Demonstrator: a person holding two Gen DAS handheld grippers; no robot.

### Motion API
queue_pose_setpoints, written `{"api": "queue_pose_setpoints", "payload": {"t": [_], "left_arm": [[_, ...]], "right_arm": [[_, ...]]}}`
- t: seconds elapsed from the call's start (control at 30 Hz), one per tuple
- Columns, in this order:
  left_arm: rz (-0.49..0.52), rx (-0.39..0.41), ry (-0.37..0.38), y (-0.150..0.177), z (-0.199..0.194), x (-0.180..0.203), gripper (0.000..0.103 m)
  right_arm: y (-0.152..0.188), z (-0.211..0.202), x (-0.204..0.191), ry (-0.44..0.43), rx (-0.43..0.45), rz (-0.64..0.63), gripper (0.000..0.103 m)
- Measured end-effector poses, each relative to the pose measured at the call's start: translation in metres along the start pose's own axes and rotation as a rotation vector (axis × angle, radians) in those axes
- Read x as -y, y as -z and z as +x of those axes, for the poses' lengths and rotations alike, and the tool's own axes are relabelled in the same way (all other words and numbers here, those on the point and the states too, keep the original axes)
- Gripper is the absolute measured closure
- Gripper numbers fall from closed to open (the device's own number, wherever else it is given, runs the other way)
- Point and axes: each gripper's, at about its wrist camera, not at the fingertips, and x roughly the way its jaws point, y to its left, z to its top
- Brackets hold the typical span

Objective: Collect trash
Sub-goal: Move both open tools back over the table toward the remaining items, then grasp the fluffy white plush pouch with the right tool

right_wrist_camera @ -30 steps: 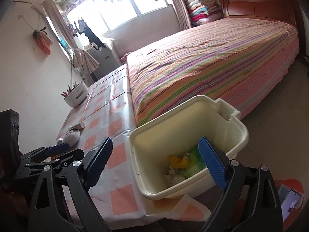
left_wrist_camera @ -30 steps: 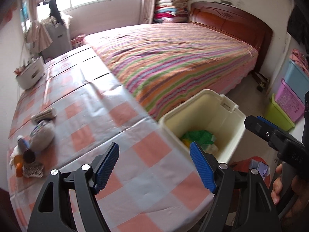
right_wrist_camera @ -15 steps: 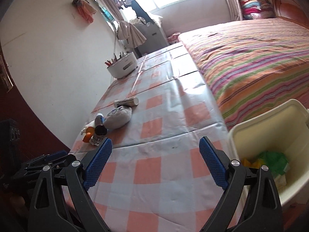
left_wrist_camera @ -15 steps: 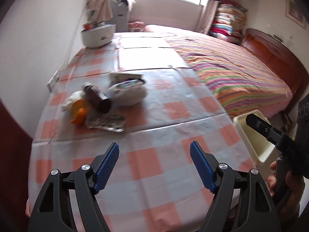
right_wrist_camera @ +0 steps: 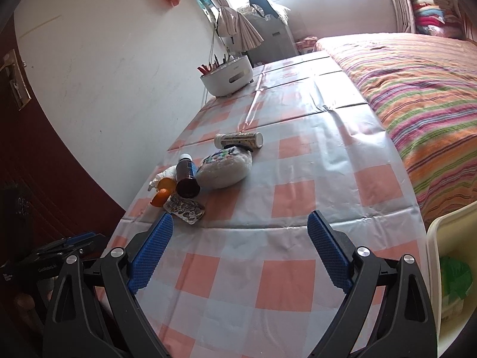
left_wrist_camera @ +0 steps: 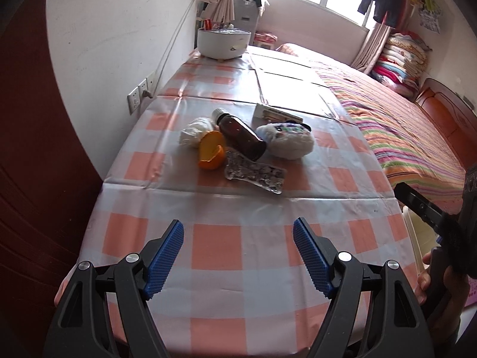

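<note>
We have swung both grippers away from the cream bin (right_wrist_camera: 447, 274) toward the trash cluster (left_wrist_camera: 238, 149) on the checked table (left_wrist_camera: 214, 247), the left gripper (left_wrist_camera: 238, 256) and right gripper (right_wrist_camera: 238, 250) gaping wide and empty, ready for another piece.

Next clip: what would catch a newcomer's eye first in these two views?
Probably the small heap of trash mid-table on the checked cloth: a brown bottle lying on its side, an orange peel against it, and an empty blister pack in front. Both blue-padded tools, left and right, are open and empty, facing the heap.
</note>
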Motion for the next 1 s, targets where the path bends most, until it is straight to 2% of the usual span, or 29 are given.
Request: {"api": "queue_pose_setpoints", "payload": {"t": [0.33,0.63,0.8,1.0], "left_arm": [[-0.068,-0.004,-0.013,0.008,-0.006,-0.03,0.029],[-0.105,-0.019,-0.003,0.014,-0.005,-0.049,0.029],[-0.127,-0.031,0.003,0.017,-0.002,-0.058,0.029],[-0.149,-0.048,0.013,0.018,0.002,-0.063,0.029]], "right_arm": [[-0.026,0.025,-0.018,0.014,-0.029,-0.09,0.013],[-0.036,0.089,-0.043,0.005,-0.125,-0.182,0.013],[-0.046,0.127,-0.051,0.041,-0.182,-0.265,0.013],[-0.054,0.162,-0.053,0.062,-0.242,-0.297,0.013]]}}
